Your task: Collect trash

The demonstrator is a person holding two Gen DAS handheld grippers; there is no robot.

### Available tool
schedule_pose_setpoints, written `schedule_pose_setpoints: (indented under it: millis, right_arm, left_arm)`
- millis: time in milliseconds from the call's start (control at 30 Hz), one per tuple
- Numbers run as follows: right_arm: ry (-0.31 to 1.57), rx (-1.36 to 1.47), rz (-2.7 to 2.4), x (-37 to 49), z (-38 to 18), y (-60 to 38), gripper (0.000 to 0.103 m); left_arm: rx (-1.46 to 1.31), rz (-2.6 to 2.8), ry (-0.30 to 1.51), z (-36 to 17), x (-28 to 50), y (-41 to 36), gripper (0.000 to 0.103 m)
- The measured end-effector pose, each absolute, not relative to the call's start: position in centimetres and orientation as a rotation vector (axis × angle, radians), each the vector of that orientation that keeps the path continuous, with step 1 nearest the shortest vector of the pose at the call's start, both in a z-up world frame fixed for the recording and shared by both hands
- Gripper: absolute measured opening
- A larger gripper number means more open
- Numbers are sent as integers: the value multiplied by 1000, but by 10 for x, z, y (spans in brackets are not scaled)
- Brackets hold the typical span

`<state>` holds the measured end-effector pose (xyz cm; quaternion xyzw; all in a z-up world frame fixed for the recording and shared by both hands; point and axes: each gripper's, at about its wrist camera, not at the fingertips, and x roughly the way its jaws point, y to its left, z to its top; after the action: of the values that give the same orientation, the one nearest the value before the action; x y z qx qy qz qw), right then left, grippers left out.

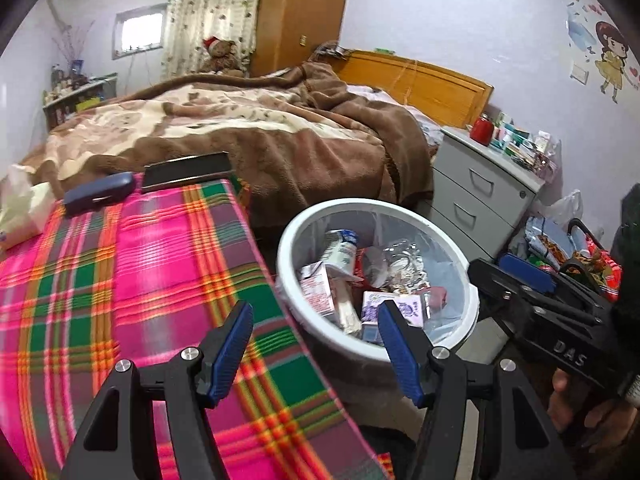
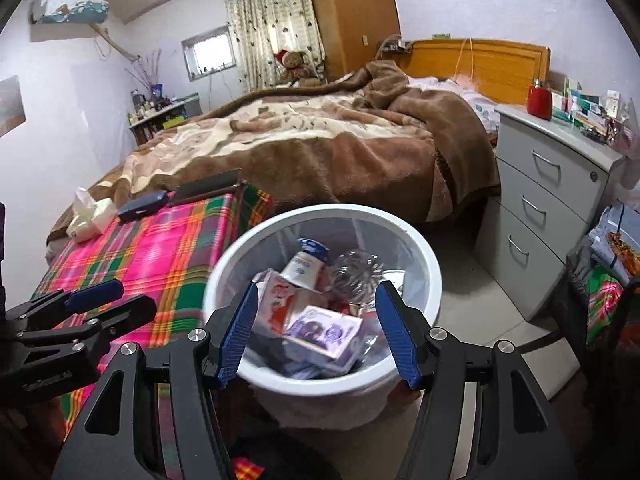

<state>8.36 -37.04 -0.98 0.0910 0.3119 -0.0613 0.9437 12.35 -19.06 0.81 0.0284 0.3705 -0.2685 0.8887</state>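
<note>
Both the left gripper (image 1: 316, 344) and the right gripper (image 2: 318, 328) had their fingers spread wide and empty near the full trash bin (image 2: 430, 280) at the picture's middle, so I guessed the next job was finding more trash on the plaid counter (image 1: 120, 280).

One white trash bin (image 2: 434, 280), lined with a clear bag, holding one white bottle with a blue cap (image 2: 306, 262), one crushed clear plastic bottle (image 2: 358, 270), one red-and-white carton (image 2: 276, 300) and at least one purple-printed carton (image 2: 324, 330); further items beneath, count unclear. On the plaid-covered worktop (image 1: 120, 280): one dark blue case (image 1: 98, 198), one black flat case (image 1: 186, 170), one tissue pack (image 2: 90, 214). Two tools: left tool (image 1: 316, 326), right tool (image 2: 318, 306). One teddy bear (image 2: 292, 66). One red jar (image 2: 538, 98). One three-drawer cabinet (image 2: 560, 208).
</note>
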Motion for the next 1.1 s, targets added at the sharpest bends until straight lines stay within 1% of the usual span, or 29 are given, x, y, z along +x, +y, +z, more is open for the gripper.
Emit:
schedule_pose_setpoints:
  millis: [200, 433, 567, 767, 1100]
  right_arm:
    - [593, 177, -143, 63, -2, -353, 62]
    - [570, 147, -115, 51, -7, -324, 62]
    - [560, 149, -90, 47, -8, -315, 62]
    - [551, 121, -80, 41, -12, -303, 62]
    - [565, 130, -65, 37, -19, -288, 62]
  left_arm:
    - [71, -465, 721, 15, 91, -163, 64]
    - [46, -378, 687, 16, 60, -127, 64]
    - [82, -294, 683, 15, 51, -115, 64]
    - [24, -289, 671, 12, 40, -97, 64]
    - [31, -237, 663, 5, 30, -88, 64]
